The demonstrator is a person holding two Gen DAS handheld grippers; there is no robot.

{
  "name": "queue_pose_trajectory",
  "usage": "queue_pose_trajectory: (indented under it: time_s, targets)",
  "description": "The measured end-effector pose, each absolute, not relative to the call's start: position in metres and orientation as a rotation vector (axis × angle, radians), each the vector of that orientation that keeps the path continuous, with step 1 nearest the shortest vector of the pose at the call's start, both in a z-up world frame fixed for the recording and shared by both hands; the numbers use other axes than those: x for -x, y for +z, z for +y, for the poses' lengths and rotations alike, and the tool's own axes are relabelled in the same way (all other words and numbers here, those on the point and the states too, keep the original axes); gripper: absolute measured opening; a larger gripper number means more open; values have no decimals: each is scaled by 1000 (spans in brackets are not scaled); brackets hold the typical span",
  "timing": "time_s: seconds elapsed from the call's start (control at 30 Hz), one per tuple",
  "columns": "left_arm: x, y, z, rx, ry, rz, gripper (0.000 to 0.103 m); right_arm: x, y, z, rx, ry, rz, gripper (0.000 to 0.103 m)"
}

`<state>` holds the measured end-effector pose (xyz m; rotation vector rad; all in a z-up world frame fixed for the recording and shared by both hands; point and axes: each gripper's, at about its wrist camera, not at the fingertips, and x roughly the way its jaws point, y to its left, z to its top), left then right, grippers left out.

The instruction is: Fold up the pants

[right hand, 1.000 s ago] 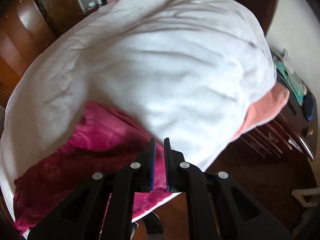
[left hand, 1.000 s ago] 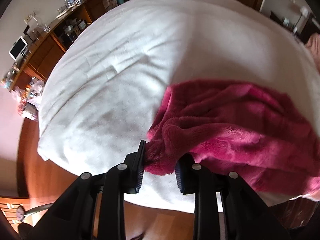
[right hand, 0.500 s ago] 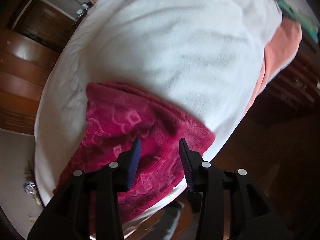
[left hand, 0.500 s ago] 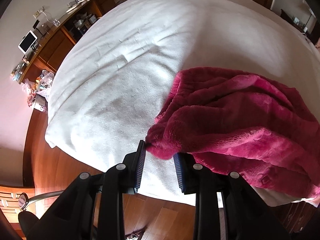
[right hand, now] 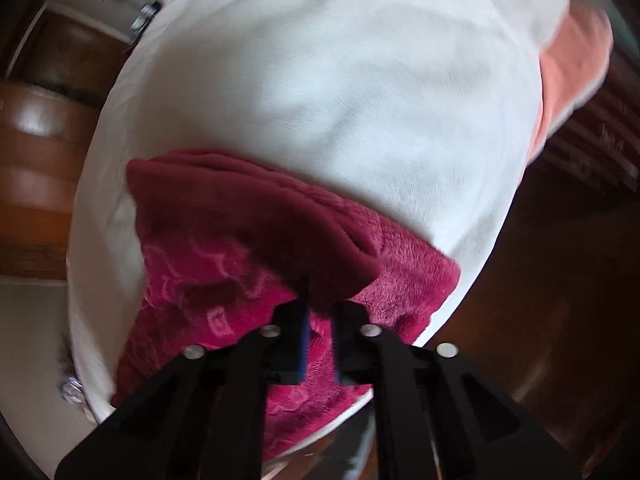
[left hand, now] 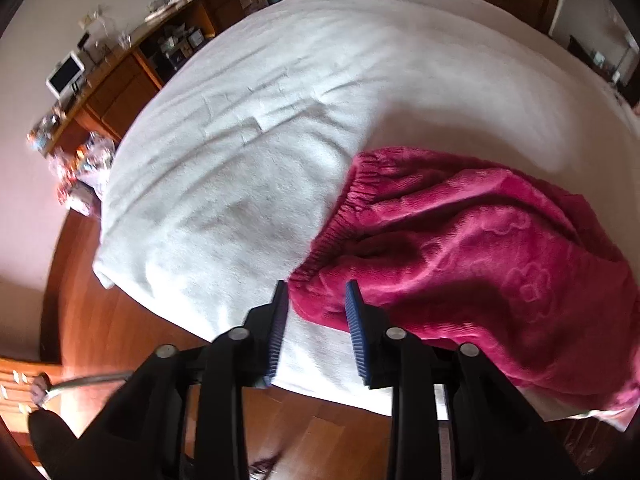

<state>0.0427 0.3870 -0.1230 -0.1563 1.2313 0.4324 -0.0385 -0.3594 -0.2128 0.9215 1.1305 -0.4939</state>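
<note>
Pants [left hand: 480, 248] waistband toward left tongs [left hand: 316, 300], opening; long axis rightward

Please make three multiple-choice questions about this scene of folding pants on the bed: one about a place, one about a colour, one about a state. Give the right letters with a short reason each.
1. Where do the pants lie?
A. On the wooden floor
B. On the white bed cover, near its edge
C. On the desk

2. What colour are the pants?
A. Deep pink
B. Blue
C. Grey

3. What is the state of the right gripper?
A. Wide open above bare cover
B. Shut on a fold of the pants
C. Holding a pillow

Answers:
1 B, the left wrist view shows the fabric resting on the cover close to the near edge.
2 A, both views show deep pink plush cloth.
3 B, in the right wrist view a dark fold is pinched between the nearly closed pads.
</note>
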Motion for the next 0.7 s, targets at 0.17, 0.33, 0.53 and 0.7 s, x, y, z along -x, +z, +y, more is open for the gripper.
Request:
queue_pose_trajectory:
  time_s: [0.17, 0.33, 0.53, 0.7]
  targets:
    - [-39, -132, 383, 300, 420, 1226, 47, 43, -187, -354, -842, -485, 1103, 5]
    - [-40, -149, 367, 317, 393, 1256, 48, 54, -166, -353, -802, -501, 1077, 5]
    - [-43, -169, 352, 327, 372, 1291, 49, 60, -195, -342, -638, -577, 1204, 5]
    - [-46, -182, 337, 301, 358, 1317, 49, 55, -220, -330, -520, -601, 1281, 5]
